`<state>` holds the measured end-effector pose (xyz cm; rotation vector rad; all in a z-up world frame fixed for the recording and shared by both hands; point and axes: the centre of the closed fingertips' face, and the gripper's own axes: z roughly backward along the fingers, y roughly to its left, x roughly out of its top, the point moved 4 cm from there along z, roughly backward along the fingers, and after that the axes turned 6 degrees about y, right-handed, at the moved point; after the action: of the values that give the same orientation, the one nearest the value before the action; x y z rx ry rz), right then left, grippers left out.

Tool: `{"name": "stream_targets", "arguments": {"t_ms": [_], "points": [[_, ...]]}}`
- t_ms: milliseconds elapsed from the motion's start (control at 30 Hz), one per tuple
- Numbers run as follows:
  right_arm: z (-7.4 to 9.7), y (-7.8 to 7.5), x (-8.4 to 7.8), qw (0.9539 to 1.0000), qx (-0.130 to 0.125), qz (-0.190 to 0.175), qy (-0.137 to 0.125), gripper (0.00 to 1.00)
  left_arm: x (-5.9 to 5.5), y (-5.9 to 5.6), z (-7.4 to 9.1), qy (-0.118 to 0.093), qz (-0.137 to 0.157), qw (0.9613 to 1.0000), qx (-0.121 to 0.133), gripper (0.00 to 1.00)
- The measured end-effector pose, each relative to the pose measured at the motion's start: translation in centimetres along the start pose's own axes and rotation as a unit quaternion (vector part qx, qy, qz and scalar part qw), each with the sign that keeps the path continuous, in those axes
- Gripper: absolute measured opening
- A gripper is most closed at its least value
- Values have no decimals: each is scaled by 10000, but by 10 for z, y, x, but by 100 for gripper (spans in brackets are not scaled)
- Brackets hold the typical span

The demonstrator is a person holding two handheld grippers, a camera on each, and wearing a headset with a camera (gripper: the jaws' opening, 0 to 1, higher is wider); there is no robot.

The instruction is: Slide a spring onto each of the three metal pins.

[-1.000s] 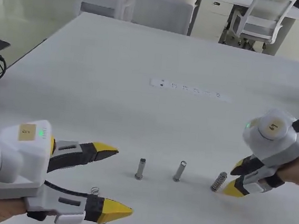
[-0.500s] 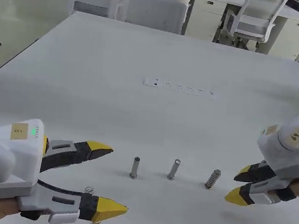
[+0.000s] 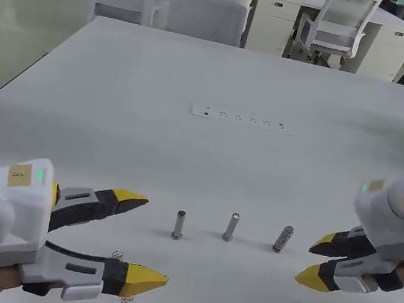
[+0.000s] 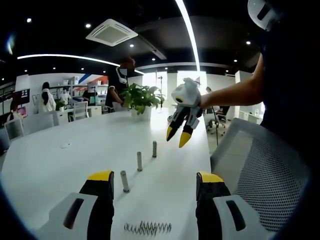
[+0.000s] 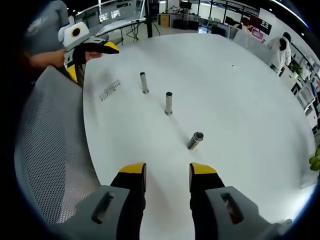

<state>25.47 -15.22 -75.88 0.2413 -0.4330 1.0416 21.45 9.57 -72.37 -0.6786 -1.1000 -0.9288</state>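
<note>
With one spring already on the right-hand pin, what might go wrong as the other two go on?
A loose spring lies flat between the jaws of the open left gripper, near the table edge; a clumsy pinch might flick it off. The left pin and middle pin stand bare, slim and close together, so a jaw might knock one while lowering a spring.

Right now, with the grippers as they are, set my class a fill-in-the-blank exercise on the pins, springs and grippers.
Only ___ of the three pins carries a spring. That pin stands nearest the right gripper, whose jaws are ___. A loose spring lies flat on the table between the jaws of the left gripper, which holds ___.
Missing words: one; open; nothing.
</note>
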Motion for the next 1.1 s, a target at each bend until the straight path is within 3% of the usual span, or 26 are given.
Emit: {"name": "stream_targets", "arguments": {"t_ms": [400, 767, 800, 1100], "points": [[-5, 25, 15, 9995, 188, 96, -219, 35, 1, -1, 2, -23, 0, 10000, 0, 63], [-21, 60, 44, 9972, 479, 455, -341, 35, -2, 4, 7, -29, 13, 10000, 82, 63], [-26, 74, 53, 9957, 623, 565, -391, 35, -2, 5, 7, -29, 13, 10000, 85, 63], [-37, 96, 74, 9924, 787, 837, -431, 35, -5, 7, 16, -9, 16, 9998, 174, 62]]}}
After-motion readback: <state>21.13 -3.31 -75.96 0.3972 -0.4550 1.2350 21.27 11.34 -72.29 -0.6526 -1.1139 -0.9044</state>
